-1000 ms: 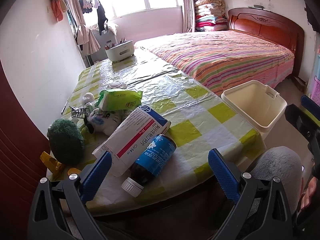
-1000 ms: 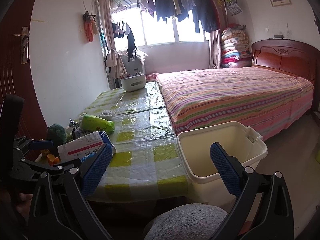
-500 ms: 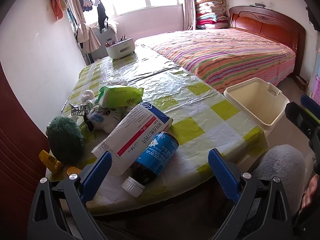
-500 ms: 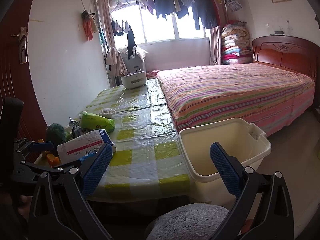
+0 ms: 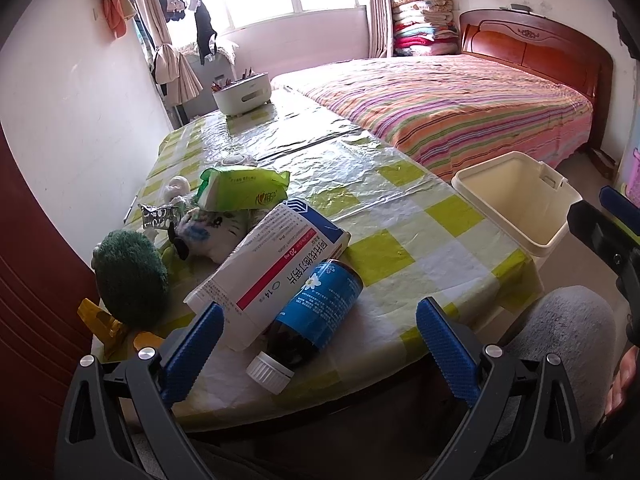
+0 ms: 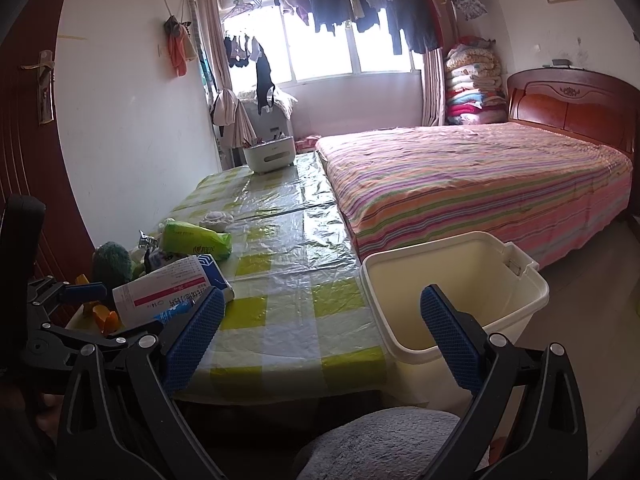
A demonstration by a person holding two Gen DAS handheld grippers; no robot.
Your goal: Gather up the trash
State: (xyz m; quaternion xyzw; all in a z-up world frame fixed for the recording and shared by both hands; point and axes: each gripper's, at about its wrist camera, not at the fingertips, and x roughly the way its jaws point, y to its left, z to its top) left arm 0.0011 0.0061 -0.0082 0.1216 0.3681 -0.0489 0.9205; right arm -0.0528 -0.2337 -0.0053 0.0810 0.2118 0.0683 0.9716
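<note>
1. The left gripper (image 5: 316, 344) hangs spread wide with nothing between its blue pads, just short of the near edge of the checked table (image 5: 400, 216).
2. The right gripper (image 6: 320, 340) is likewise splayed and empty, poised off the table's near corner and pointed between the table and the cream bin (image 6: 456, 292).
3. Straight ahead of the left gripper, closest to the table's near edge, lies a brown medicine bottle (image 5: 316, 312) with a blue label. It is on its side, white cap toward the gripper and its long axis running away and slightly right.
4. Touching the bottle on its left is a white medicine box (image 5: 272, 264) with a red stripe, lying along much the same diagonal.
5. Farther up the table from the box sits a green tissue pack (image 5: 244, 192), resting on a small plush toy (image 5: 212, 228); a fuzzy green ball (image 5: 130, 280) sits at the table's left near corner.
6. The bin stands on the floor against the table's right side and looks empty, so I would judge that no trash has been collected yet.
7. The left gripper is plainly nearer the bottle and box; the right is nearer the bin.
8. Small crinkled bits behind the plush toy are too muddled to name, and the underside of the box is hidden.
</note>
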